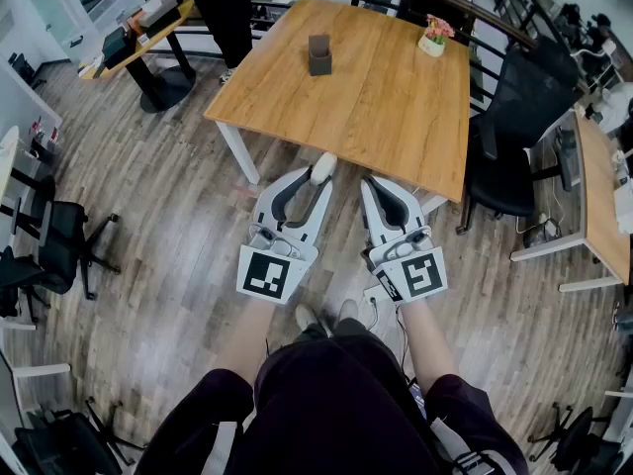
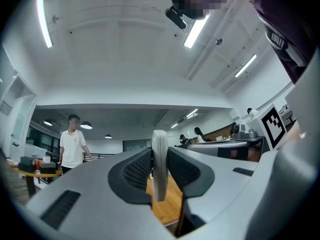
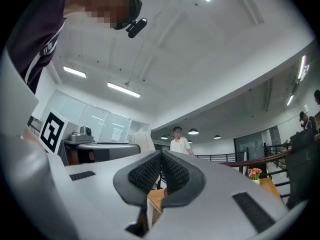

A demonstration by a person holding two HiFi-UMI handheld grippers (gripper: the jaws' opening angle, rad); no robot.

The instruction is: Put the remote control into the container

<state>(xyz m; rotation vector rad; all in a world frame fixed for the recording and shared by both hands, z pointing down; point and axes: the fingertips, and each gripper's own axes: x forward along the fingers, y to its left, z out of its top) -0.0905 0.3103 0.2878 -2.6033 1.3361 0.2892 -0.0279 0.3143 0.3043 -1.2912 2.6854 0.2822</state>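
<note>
A slim white remote control (image 1: pixel 323 167) sticks out from the tip of my left gripper (image 1: pixel 316 179), which is shut on it. In the left gripper view the remote (image 2: pixel 159 164) stands edge-on between the dark pads. My right gripper (image 1: pixel 372 183) sits beside the left and is shut on nothing; its pads (image 3: pixel 150 174) meet with nothing between them. Both grippers hover just before the near edge of the wooden table (image 1: pixel 396 117). The container (image 1: pixel 318 54), a small dark grey box, stands on the far half of that table, well beyond both grippers.
A small pot of flowers (image 1: pixel 433 36) stands at the table's far right corner. A black office chair (image 1: pixel 514 137) is at the table's right side. A person (image 1: pixel 223 8) stands beyond the far left corner. Another desk (image 1: pixel 598 196) is at right, and chairs (image 1: pixel 54 245) at left.
</note>
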